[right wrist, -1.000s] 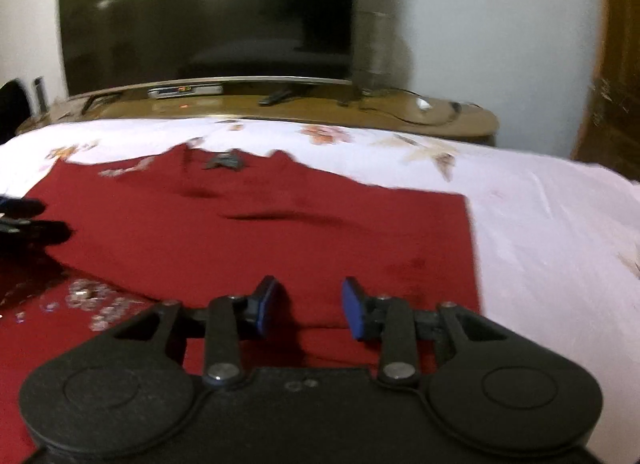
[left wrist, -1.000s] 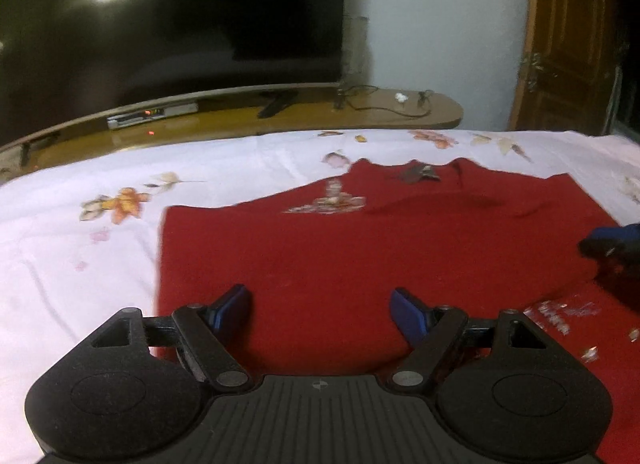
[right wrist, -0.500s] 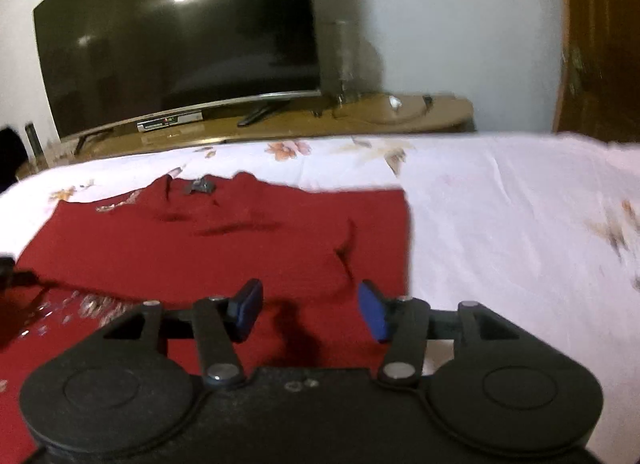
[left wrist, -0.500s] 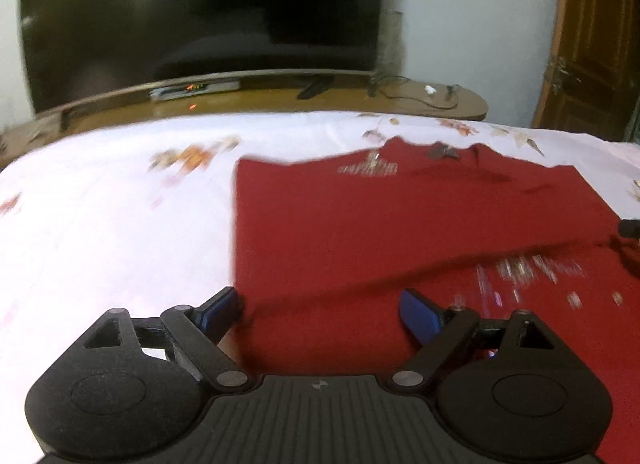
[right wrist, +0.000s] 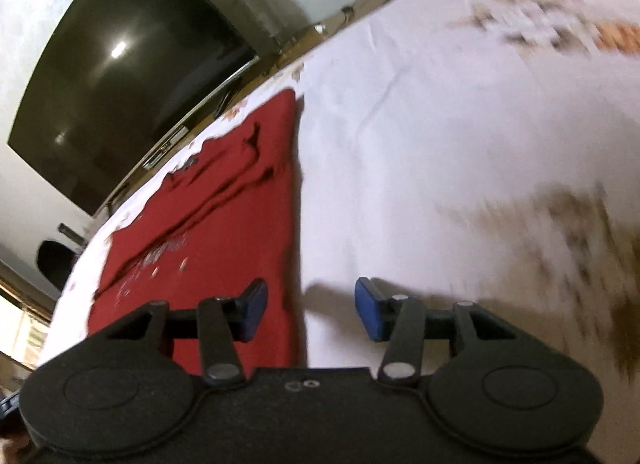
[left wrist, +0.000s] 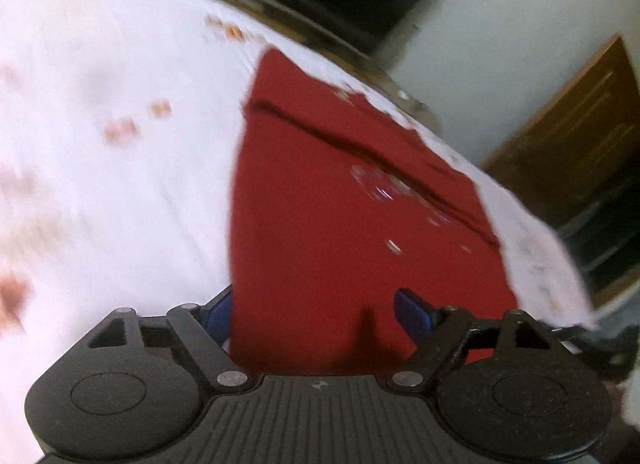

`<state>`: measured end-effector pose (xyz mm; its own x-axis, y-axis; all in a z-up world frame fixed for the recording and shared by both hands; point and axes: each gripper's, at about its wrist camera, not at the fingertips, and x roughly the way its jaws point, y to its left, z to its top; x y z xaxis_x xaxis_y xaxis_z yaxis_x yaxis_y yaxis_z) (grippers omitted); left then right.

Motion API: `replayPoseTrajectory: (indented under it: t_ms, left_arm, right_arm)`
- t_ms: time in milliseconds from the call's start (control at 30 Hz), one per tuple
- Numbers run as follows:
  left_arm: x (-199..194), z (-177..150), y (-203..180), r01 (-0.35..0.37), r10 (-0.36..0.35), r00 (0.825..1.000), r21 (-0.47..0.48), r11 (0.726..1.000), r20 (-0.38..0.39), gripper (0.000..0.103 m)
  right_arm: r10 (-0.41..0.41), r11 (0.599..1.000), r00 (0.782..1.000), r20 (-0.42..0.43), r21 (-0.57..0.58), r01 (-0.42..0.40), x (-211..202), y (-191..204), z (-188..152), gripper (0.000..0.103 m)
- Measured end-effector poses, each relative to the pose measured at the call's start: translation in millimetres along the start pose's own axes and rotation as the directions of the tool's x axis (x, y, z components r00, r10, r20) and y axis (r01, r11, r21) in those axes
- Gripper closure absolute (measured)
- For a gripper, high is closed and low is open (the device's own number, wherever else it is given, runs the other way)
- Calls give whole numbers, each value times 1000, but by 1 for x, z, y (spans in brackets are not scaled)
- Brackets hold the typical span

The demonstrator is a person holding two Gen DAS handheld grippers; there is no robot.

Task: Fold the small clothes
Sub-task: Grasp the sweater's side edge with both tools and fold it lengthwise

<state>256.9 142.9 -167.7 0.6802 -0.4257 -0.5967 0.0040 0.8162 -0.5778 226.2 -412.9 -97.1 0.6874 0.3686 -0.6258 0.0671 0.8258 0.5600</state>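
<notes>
Here, your red garment (left wrist: 340,224) lies flat on the white floral sheet (left wrist: 120,184). Only the right wrist view shows the dark television (right wrist: 120,84) whole; the left shows a wooden door (left wrist: 580,136). Left gripper (left wrist: 316,312): jaws closing, straddling the garment's left edge, unclamped. Right gripper (right wrist: 308,304): released, empty, over the right edge.

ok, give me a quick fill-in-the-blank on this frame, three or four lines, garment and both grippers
The garment lying on the floral sheet is ____ in colour.
Nothing is pinched by the right gripper; its jaws stand ____.
In the right wrist view, the garment's straight side edge runs ____ the two blue pads.
The left gripper hangs over the garment's ____ edge.

Missing words: red; open; between; left
</notes>
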Motion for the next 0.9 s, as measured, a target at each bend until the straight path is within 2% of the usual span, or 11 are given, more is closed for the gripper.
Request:
replayPoseTrajectory:
  t_ms: [100,200,333,533,633,667,700,733,767,833,900]
  left_arm:
    - [-9,-19,7,76,-76,997,-30,997,-15,25]
    - [-21,-41,14,119,-120,993,-76,990,-9,37]
    - [-33,-71,23,193,-195,981,-164,967,4,44]
    - [-35,-88,24,257,-260,965,-224,940,14,44]
    - [-33,-86,19,245,-251,968,-202,948,-5,45]
    - [-31,-86,15,232,-238,971,-181,956,-16,48]
    - [-32,-86,12,223,-230,973,-167,960,-23,51]
    - [-30,-86,10,218,-225,974,-163,962,-25,55]
    - [-29,-87,9,214,-222,974,-167,962,-31,73]
    - [-25,-91,9,190,-205,976,-172,967,-73,98]
    - [-29,-96,7,191,-202,978,-158,969,-57,98]
  right_arm:
    - [60,997,997,-37,59,-58,-14,-4,-23,56]
    - [89,993,994,-65,82,-84,-31,1,-47,56]
    - [141,986,981,-135,105,-127,-47,13,-81,57]
    - [220,969,961,-167,154,-195,-59,28,-119,59]
    - [220,966,964,-148,172,-194,-52,30,-119,76]
    - [219,965,964,-149,183,-191,-48,29,-118,89]
    - [215,965,965,-150,185,-186,-45,30,-119,93]
    - [210,967,967,-144,180,-183,-43,31,-118,94]
    - [206,968,969,-137,175,-181,-41,34,-117,96]
    - [198,971,972,-123,159,-178,-44,37,-118,96]
    - [185,977,976,-113,126,-171,-49,41,-120,97]
